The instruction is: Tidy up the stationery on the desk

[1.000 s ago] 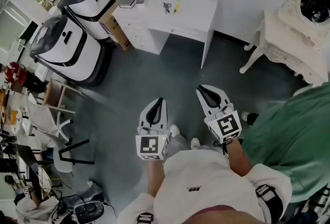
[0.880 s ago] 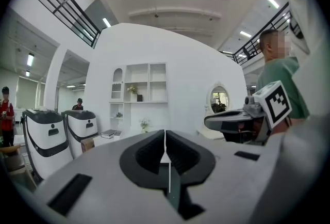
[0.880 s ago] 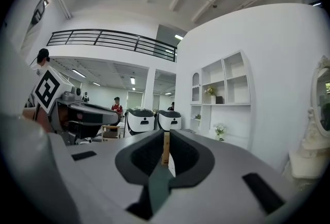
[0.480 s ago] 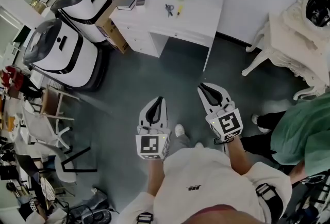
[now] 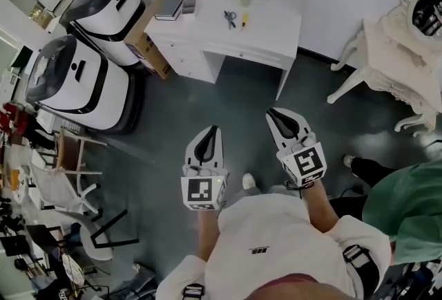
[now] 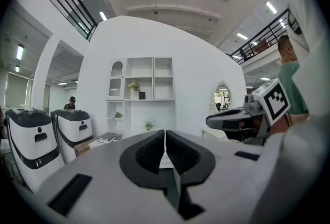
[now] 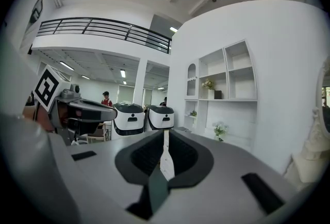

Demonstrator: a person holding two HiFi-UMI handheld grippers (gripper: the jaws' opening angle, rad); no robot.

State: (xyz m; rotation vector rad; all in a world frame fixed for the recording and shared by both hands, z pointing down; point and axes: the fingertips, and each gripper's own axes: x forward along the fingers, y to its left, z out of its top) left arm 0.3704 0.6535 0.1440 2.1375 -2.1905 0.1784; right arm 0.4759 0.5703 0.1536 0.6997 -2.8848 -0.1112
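**Tidying not yet begun**

Nothing is put away yet. On the white desk (image 5: 276, 32), well ahead of us, a book (image 5: 170, 7) lies at the left end. Beside it, what look like scissors (image 5: 230, 16) and a yellow pen (image 5: 243, 17) lie loose. Our left gripper (image 5: 206, 145) and right gripper (image 5: 284, 123) are both closed on nothing, above the floor. Since a second ago the desk sits lower in the head view, so we have stepped nearer.

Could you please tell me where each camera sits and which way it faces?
Head view: on the person's head, facing steeply down at the white desk; shows torso, left claw, right claw.
Left gripper view: on the left claw, facing the desk; right claw at right.
Right gripper view: on the right claw, facing likewise; left claw at left.
Shared: both white machines appear in all.
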